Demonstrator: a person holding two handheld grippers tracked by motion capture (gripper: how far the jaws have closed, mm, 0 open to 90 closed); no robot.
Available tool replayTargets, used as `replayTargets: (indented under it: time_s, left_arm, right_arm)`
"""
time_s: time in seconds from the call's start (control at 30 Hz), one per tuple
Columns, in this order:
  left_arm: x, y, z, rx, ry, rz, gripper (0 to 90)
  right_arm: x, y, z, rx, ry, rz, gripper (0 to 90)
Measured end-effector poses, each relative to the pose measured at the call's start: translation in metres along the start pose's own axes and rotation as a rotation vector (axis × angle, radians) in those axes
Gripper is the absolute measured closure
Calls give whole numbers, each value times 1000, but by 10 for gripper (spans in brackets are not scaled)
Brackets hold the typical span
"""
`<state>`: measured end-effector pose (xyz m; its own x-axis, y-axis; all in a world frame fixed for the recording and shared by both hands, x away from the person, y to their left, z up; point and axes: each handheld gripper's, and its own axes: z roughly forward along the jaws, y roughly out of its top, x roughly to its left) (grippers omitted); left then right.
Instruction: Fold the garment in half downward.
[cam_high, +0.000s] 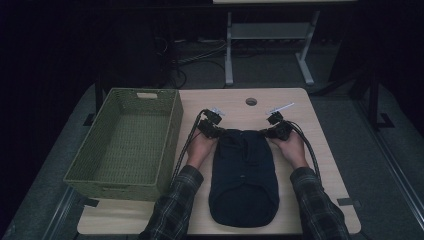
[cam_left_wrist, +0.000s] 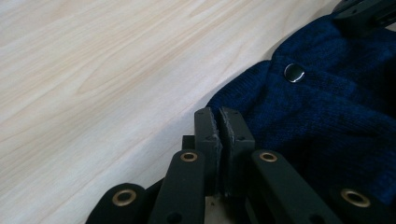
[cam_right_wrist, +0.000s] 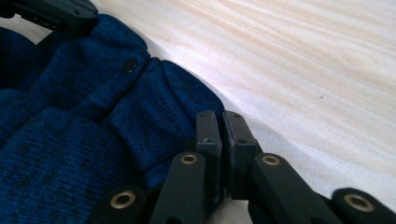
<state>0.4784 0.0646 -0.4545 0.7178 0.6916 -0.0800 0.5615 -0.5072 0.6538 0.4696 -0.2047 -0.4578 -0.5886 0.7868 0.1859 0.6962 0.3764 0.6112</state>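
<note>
A dark navy knitted garment (cam_high: 243, 175) lies flat on the wooden table (cam_high: 325, 165), its far end between my two grippers. My left gripper (cam_high: 219, 132) sits at the garment's far left corner and my right gripper (cam_high: 266, 133) at the far right corner. In the left gripper view the jaws (cam_left_wrist: 218, 116) are pressed together at the edge of the knit (cam_left_wrist: 327, 107), near a metal snap (cam_left_wrist: 294, 73). The right gripper view has its jaws (cam_right_wrist: 220, 119) shut at the knit's border (cam_right_wrist: 70, 130), beside a dark snap (cam_right_wrist: 130, 65). The pinched fabric itself is hidden between the pads.
A green woven basket (cam_high: 172, 135) stands at the table's left side, close to the left forearm. A round hole (cam_high: 251, 101) is in the tabletop near the far edge. White desk legs (cam_high: 229, 55) stand on the floor beyond the table.
</note>
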Motion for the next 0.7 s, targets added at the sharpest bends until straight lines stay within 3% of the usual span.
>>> replayTargets:
  time_s: [0.1,0.2,0.7]
  left_arm:
    - [3,1,-6,-12,3,-14,867]
    - [3,4,-14,-30,19,-3,868]
    - [-4,32,-67,-188,96,27,869]
  right_arm:
    - [-1,2,-5,-30,4,14,863]
    - [3,8,-13,-61,-7,-5,864]
    - [21,36,-51,-172,-38,-62,863]
